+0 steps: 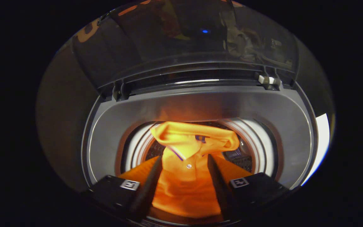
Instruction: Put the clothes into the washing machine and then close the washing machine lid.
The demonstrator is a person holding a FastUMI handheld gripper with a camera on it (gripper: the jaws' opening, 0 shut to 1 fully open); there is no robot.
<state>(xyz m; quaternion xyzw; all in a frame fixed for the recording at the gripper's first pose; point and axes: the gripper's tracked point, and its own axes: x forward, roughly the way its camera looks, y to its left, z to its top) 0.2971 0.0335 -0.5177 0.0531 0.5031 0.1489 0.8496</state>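
Pinching an orange shirt [186,176] between both fingers of the gripper [184,159], dangling it over the washing machine [106,138] drum. Still needing letting go, then closing the raised lid [169,41].

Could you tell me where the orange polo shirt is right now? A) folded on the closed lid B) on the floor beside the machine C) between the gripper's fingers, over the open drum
C: the orange polo shirt sits between the fingers of the gripper, hanging over the drum, with the lid raised behind it.
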